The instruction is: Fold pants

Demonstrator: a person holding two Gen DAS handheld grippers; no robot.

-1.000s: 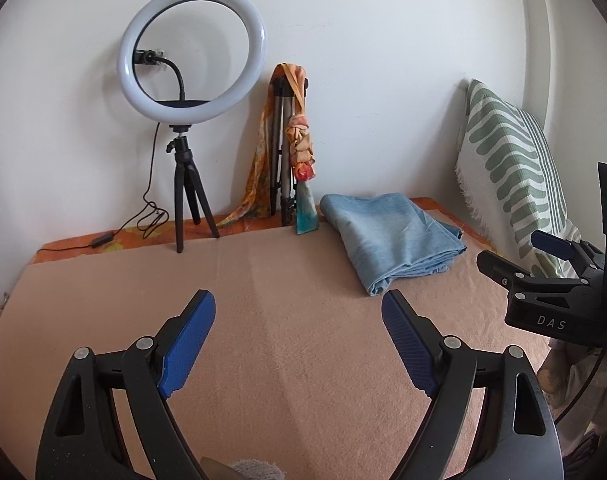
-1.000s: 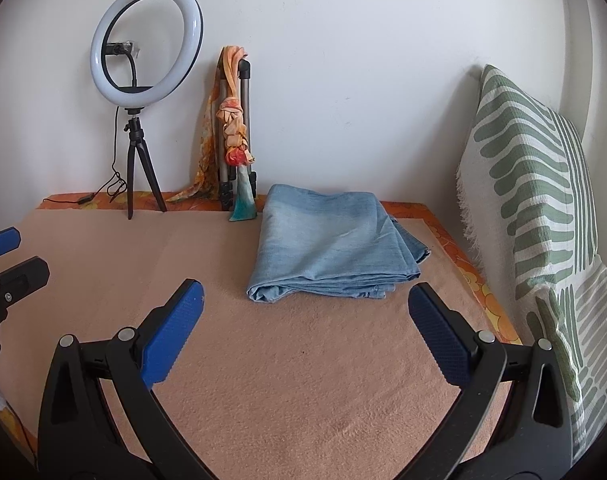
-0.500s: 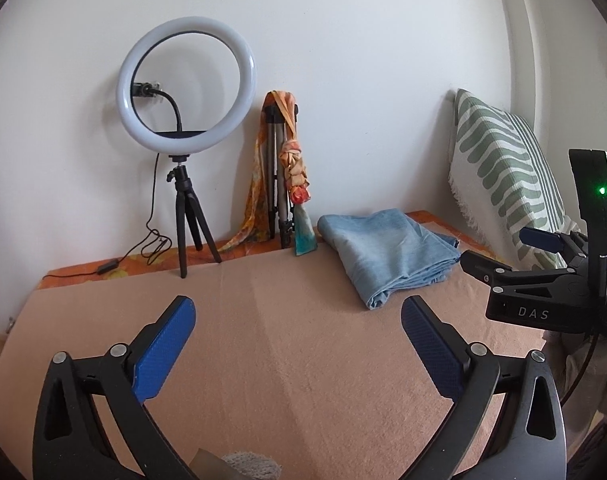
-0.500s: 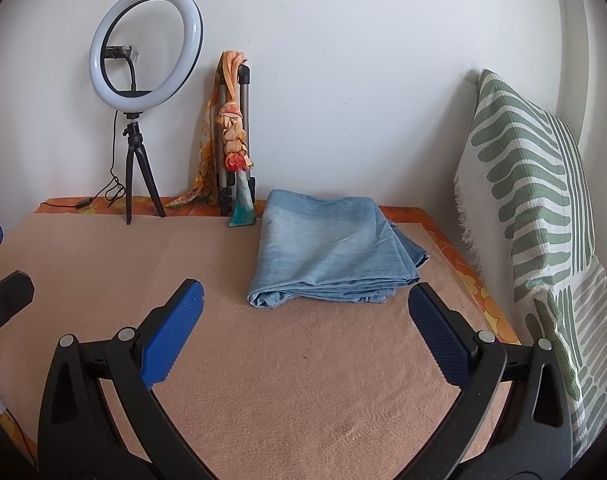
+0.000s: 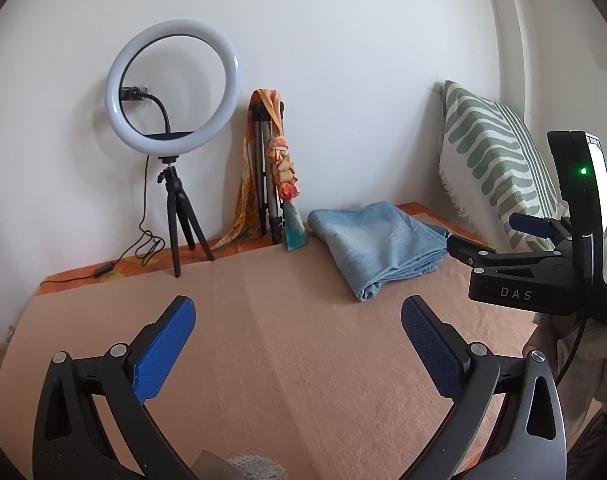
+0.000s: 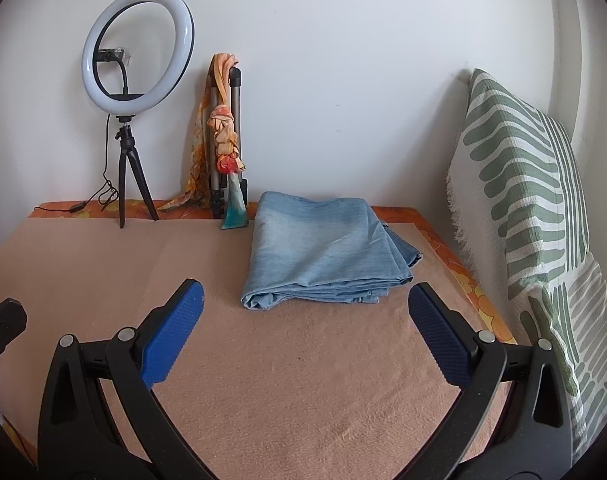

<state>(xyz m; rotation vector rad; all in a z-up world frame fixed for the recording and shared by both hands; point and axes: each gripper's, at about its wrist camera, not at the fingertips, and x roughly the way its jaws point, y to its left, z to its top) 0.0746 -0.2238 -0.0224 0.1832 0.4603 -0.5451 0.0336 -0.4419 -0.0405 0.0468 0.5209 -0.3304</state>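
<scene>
Light blue denim pants (image 6: pixel 323 256) lie folded into a flat stack on the peach blanket (image 6: pixel 303 380), near the back wall. They also show in the left wrist view (image 5: pixel 379 244) at the right rear. My right gripper (image 6: pixel 305 322) is open and empty, held above the blanket just in front of the pants. My left gripper (image 5: pixel 297 340) is open and empty, well to the left of the pants. The right gripper's body (image 5: pixel 519 276) shows at the right edge of the left wrist view.
A ring light on a small tripod (image 6: pixel 137 56) stands at the back left, with a cable trailing left. A folded tripod draped with an orange scarf (image 6: pixel 223 140) leans on the wall. A green-striped pillow (image 6: pixel 531 200) lines the right side.
Both grippers have pulled back and risen a little from the pants; the left wrist view has tilted upward. Both stay open. The pants have not moved.
</scene>
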